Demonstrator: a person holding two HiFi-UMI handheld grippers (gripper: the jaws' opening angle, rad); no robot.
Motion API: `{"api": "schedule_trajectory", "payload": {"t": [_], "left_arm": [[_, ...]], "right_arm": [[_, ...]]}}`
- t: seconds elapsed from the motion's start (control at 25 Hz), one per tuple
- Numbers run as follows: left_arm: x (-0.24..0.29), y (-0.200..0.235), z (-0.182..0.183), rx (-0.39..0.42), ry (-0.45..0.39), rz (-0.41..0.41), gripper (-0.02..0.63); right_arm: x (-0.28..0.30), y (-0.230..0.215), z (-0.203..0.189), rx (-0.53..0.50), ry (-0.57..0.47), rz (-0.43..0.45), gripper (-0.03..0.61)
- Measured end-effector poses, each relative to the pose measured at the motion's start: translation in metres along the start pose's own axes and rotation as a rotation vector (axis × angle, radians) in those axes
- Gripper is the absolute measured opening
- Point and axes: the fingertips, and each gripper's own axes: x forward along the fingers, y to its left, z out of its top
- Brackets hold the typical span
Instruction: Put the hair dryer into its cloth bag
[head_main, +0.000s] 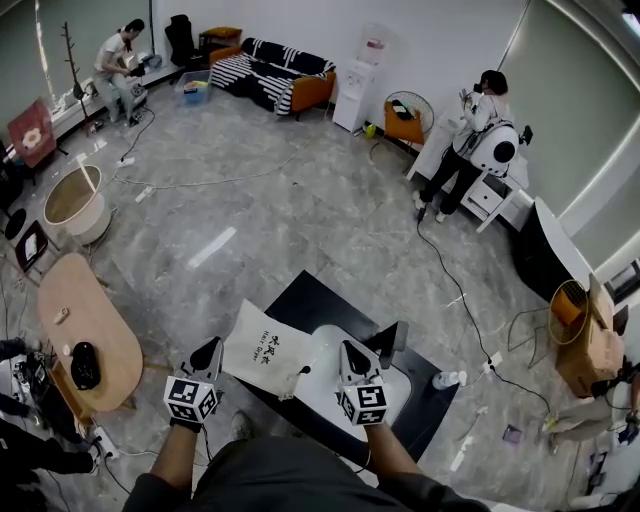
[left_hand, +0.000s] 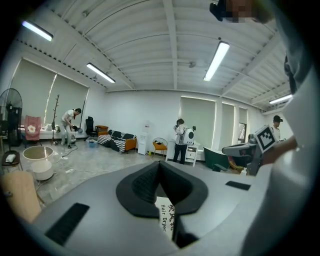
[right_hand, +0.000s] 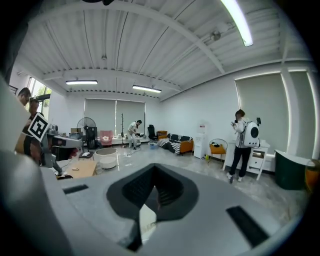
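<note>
step: we call it the bag-readying step; both tools hold the bag (head_main: 262, 350) up, and the dryer is not in it yet
left tool (head_main: 208, 352): pressed together on the bag's left edge; the printed cloth shows right between its jaws
right tool (head_main: 352, 352): pressed together on a strip of white cloth, which we take for the bag's other edge
bag: hangs between the two tools over the black table (head_main: 300, 300); whether its bottom touches the top we can't tell
dryer (head_main: 393, 342): we read the dark grey thing just beyond the right tool as the dryer; it lies on the table by a white pad (head_main: 330, 400), outside the bag
next: we judge the mouth must be found and pulled wide, then one tool lets go to fetch the dryer while the other keeps its pinch
watch: limp cloth, so the mouth may fall shut once one side is freed
</note>
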Motion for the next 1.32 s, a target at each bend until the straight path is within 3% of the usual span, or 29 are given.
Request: {"api": "schedule_trajectory", "payload": {"t": [1.32], "left_arm": [[-0.006,-0.012,0.001,0.015,-0.002,-0.016,0.0]], "right_arm": [[-0.018,0.006,-0.002,0.002,-0.001,0.022,-0.002]]}}
